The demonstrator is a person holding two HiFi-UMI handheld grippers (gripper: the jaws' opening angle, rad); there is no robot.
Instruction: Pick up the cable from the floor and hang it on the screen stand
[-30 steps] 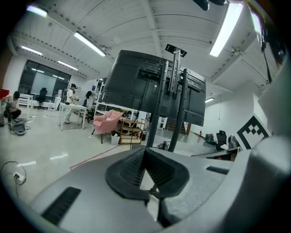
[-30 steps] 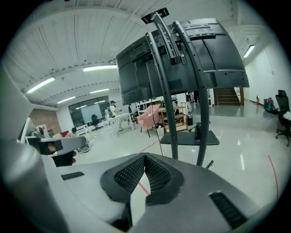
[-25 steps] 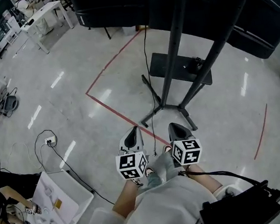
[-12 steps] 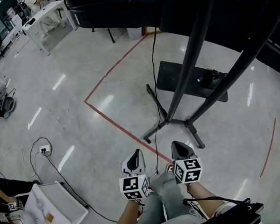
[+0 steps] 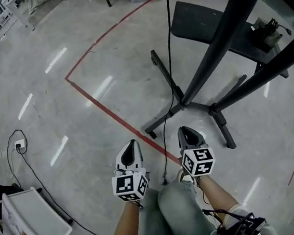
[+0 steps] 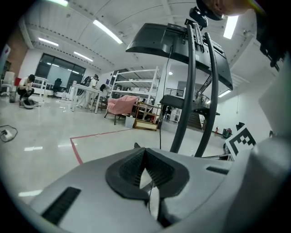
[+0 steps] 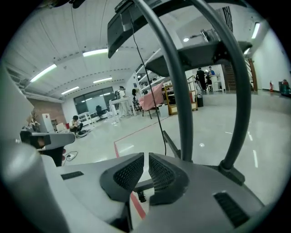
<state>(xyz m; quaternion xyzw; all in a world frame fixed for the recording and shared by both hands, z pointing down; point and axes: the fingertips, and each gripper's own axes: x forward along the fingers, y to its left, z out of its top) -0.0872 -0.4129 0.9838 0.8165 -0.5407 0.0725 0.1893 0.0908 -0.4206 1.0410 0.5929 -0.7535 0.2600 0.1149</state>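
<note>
polished floor [image 5: 57,108], cable [image 5: 165,154] between left tool [image 5: 131,143] and right tool [image 5: 185,131]

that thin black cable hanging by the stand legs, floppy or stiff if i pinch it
Probably floppy: the cable is thin and hangs slack, bending near the screen stand base. Likely light, so it should sag either side of a pinch. Its lower end lies on the floor, so it may drag and swing when lifted.

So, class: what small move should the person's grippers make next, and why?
Probably lower the right gripper leftward onto the thin black cable and open wider. The cable reaches the grey floor between it and the left gripper; neither holds it, and the right jaws stand barely apart.
</note>
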